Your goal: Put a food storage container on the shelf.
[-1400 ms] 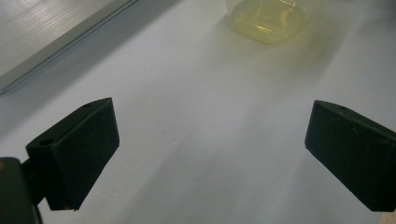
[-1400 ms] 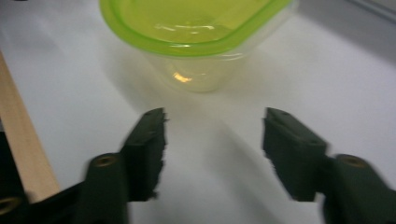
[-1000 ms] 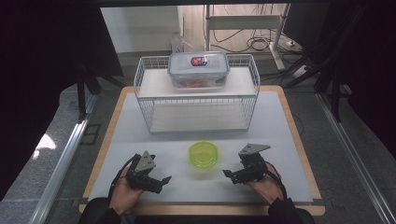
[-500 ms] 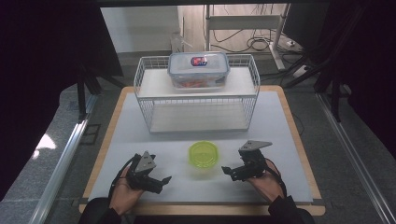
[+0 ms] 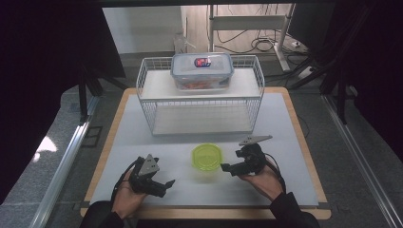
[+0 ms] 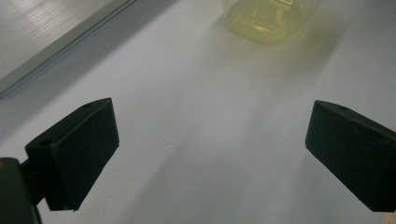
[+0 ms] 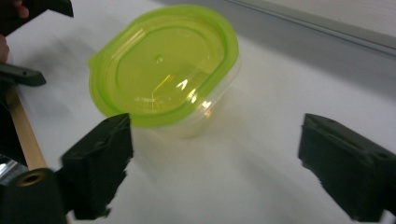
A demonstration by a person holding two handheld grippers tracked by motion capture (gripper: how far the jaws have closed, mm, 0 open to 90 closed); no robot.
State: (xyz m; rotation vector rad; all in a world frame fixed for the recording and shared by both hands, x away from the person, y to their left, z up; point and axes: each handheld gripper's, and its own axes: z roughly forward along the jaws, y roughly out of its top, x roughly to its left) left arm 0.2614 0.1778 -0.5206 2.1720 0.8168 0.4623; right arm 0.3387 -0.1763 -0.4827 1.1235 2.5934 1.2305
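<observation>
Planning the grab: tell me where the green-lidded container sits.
High view: the green-lidded container sits on the white mat, front centre, between the left gripper and right gripper, nearer the right.

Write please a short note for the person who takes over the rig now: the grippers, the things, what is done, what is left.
Left gripper: open, empty, low over the mat, left of the tub.
Right gripper: open, empty, jaws pointing at the tub from its right, close but not touching.
Tub: small, clear, green lid on, upright on the mat in front of the rack.
Box: lidded, on the rack's top shelf.
Done: nothing gripped yet.
Left: probably close the right gripper on the tub; where it should go is not clear from here.
</observation>
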